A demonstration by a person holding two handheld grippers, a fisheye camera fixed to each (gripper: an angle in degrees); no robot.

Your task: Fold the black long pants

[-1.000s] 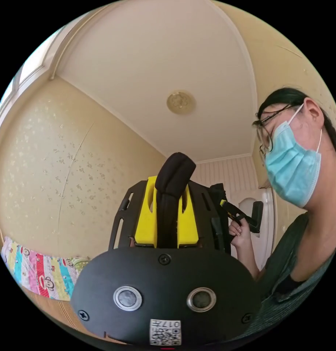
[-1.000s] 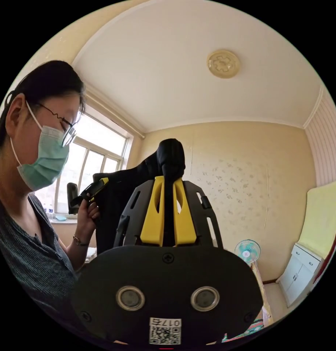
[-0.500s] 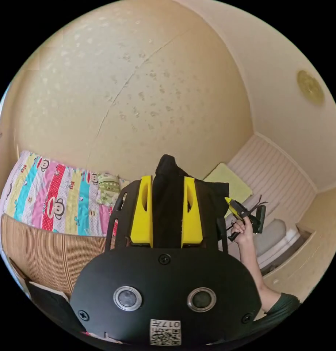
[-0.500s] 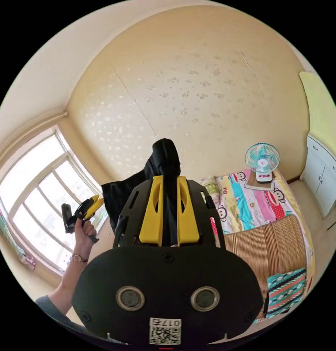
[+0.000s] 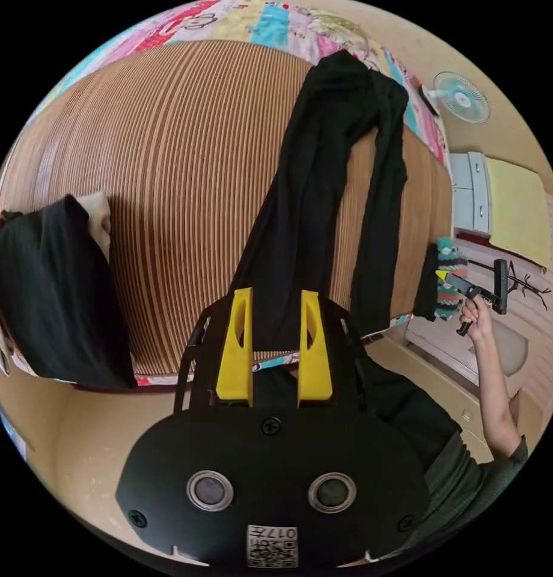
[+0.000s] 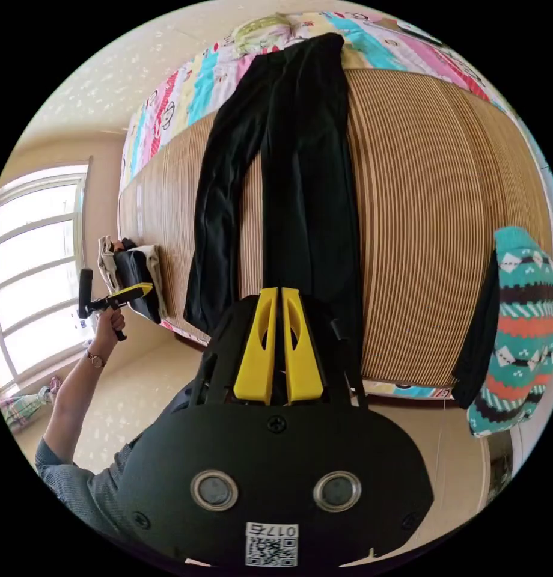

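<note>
- Black long pants (image 5: 324,198) are laid out lengthwise on the striped mat (image 5: 168,180) of the bed, both legs running side by side toward the far end, where the cuffs reach the colourful cartoon sheet (image 6: 168,102).
- The waist end hangs at the near edge of the mat, just beyond both grippers, presumably so that the garment lies straight and flat before any fold is started.
- In the left gripper view, the left gripper (image 5: 275,351) is seen with its yellow jaws apart, black cloth showing in the gap between them; whether any cloth is being touched cannot be told.
- In the right gripper view, the right gripper (image 6: 279,348) is seen with its jaws drawn nearly together; a dark sliver lies between them, but whether cloth is pinched there cannot be told.
- The two grippers are held well apart, one at each side of the waistband, a stance judged suited to keeping the waist spread.
- A dark folded garment (image 5: 54,300) lies at the left of the mat and a patterned knit (image 6: 517,324) hangs at the right, both well clear of the pants.
- No fold is seen yet; the task is judged to be at its start.
</note>
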